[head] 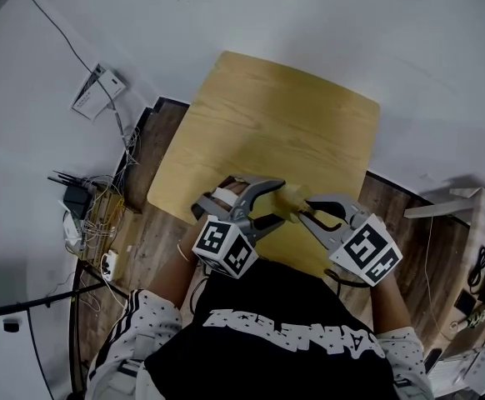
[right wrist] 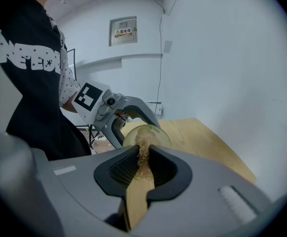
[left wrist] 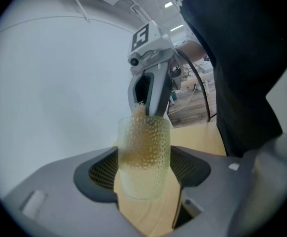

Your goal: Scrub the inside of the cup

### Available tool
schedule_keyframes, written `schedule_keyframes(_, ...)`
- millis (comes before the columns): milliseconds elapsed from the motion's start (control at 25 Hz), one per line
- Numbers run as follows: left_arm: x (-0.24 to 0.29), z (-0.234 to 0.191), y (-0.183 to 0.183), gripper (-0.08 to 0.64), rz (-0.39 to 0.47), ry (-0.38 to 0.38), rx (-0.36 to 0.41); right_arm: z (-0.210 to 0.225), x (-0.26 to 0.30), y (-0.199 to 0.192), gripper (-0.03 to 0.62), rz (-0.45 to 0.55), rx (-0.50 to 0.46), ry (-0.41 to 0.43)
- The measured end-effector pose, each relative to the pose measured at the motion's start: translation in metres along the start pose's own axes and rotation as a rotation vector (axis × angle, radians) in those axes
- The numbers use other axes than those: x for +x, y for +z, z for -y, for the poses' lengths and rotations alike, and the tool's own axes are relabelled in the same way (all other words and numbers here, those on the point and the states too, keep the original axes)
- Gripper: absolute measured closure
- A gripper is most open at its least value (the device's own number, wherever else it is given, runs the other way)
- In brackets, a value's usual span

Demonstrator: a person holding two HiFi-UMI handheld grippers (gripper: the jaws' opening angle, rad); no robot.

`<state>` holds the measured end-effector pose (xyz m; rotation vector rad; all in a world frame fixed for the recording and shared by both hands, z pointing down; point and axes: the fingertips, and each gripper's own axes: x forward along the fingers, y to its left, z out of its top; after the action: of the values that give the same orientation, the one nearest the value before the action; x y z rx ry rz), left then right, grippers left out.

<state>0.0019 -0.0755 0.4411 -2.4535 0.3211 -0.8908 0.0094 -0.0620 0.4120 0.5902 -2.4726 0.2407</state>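
A clear dimpled glass cup (left wrist: 144,157) is held sideways over the wooden table (head: 292,123), with my left gripper (left wrist: 146,179) shut on its sides. In the head view the cup (head: 291,200) lies between both tools, mouth toward the right. My right gripper (right wrist: 143,168) is shut on a wooden-handled brush (right wrist: 139,186). Its tan bristles (right wrist: 144,147) reach into the cup's round mouth (right wrist: 148,134). Through the glass the bristles (left wrist: 136,127) show inside the cup. The right gripper (head: 313,216) meets the left gripper (head: 269,215) near the table's front edge.
The table stands against a white wall. A power strip and tangled cables (head: 92,215) lie on the wood floor at the left. A white adapter (head: 97,90) sits by the wall. A pale frame (head: 459,207) stands at the right. The person's black shirt (head: 292,340) fills the bottom.
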Motion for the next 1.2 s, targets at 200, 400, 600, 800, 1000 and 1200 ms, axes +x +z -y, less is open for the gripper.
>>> schedule_keyframes(200, -0.008, -0.017, -0.030, 0.230, 0.017, -0.014, -0.067, 0.010, 0.003, 0.011, 0.522, 0.035, 0.091, -0.048)
schedule_keyframes(400, -0.009, -0.036, -0.053, 0.230, 0.048, -0.035, -0.105, 0.026, -0.004, 0.030, 0.522, 0.114, 0.182, -0.161)
schedule_keyframes(600, 0.004, -0.044, -0.067, 0.230, 0.081, -0.068, -0.130, 0.046, -0.012, 0.033, 0.522, 0.163, 0.293, -0.322)
schedule_keyframes(800, 0.025, -0.044, -0.075, 0.230, 0.125, -0.120, -0.166, 0.055, -0.019, 0.019, 0.520, 0.169, 0.395, -0.468)
schedule_keyframes(1000, 0.052, -0.038, -0.085, 0.230, 0.148, -0.167, -0.221, 0.056, -0.028, 0.005, 0.520, 0.170, 0.498, -0.564)
schedule_keyframes(1200, 0.072, -0.034, -0.090, 0.230, 0.187, -0.211, -0.261, 0.055, -0.033, 0.000, 0.520, 0.170, 0.555, -0.653)
